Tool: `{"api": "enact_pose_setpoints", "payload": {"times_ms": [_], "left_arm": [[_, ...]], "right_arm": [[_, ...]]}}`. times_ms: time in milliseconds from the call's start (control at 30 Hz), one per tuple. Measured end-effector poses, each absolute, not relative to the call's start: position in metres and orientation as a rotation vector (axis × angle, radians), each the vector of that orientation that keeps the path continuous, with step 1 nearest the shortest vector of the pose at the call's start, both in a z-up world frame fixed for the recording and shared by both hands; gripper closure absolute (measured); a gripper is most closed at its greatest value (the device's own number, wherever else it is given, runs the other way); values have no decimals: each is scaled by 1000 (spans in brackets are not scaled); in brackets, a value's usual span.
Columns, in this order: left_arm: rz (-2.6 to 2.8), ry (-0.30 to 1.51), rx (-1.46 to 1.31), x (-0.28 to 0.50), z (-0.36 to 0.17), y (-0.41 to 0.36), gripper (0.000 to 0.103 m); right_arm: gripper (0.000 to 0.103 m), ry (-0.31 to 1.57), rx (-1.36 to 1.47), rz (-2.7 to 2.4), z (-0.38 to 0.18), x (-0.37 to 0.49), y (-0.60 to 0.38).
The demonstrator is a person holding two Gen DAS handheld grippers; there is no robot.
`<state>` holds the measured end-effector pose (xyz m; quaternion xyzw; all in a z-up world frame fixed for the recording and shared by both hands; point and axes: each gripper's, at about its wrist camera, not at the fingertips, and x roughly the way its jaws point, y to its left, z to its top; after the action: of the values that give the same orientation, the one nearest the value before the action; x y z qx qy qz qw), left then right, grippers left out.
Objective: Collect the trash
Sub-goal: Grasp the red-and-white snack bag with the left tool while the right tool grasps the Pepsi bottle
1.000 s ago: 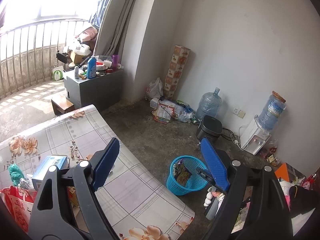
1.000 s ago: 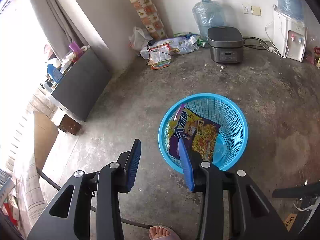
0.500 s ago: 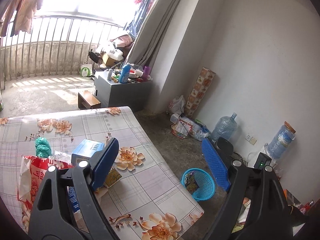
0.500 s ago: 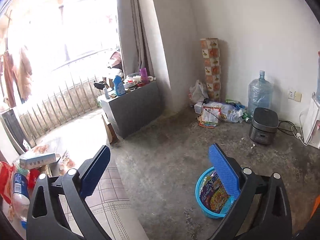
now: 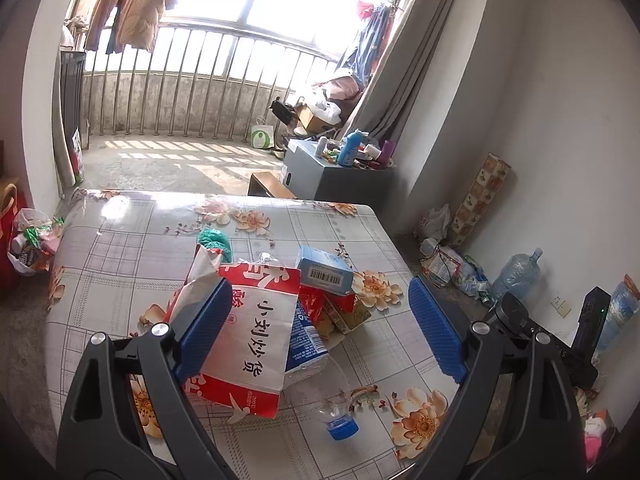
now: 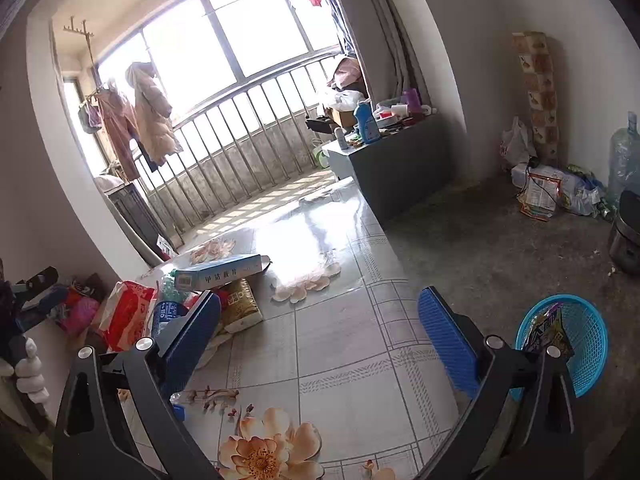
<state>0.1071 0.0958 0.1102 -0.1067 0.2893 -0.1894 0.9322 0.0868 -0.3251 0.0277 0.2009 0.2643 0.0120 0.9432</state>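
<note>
Trash pile [image 5: 276, 312] heaped on the floral tablecloth of the table [image 5: 120, 248]: red-and-white paper bag [image 5: 248, 340] lying flat, blue box [image 5: 326, 271] on top, clear plastic bottle [image 5: 320, 376] on its side with blue cap toward the camera. Left gripper [image 5: 320, 332] spread wide above the pile, holding nothing. Right gripper [image 6: 320, 340] likewise released over bare tablecloth, the pile at its left. Seen only from the right wrist: blue basket [image 6: 580, 344] on the floor beside the table, snack wrapper [image 6: 546, 330] inside.
</note>
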Motion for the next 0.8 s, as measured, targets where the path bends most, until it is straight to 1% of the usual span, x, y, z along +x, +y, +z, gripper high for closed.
{"api": "enact_pose_setpoints", "payload": {"times_ms": [233, 467, 500, 567, 633, 700, 800], "left_arm": [[-297, 592, -211, 97, 86, 136, 18], [-219, 618, -121, 91, 53, 151, 19], [-204, 623, -98, 91, 47, 153, 21], [-176, 630, -56, 93, 36, 153, 22], [-159, 639, -28, 97, 25, 155, 26], [-150, 646, -5, 103, 15, 156, 27], [-132, 658, 44, 114, 1, 156, 33]], "right_arm": [[12, 627, 415, 192, 27, 105, -271], [18, 761, 449, 373, 7, 141, -217], [18, 782, 449, 391, 3, 146, -208], [18, 822, 442, 426, -2, 156, -193], [18, 856, 435, 456, -8, 165, -179], [18, 885, 425, 475, -13, 174, -168], [18, 932, 421, 512, -21, 187, -158]]}}
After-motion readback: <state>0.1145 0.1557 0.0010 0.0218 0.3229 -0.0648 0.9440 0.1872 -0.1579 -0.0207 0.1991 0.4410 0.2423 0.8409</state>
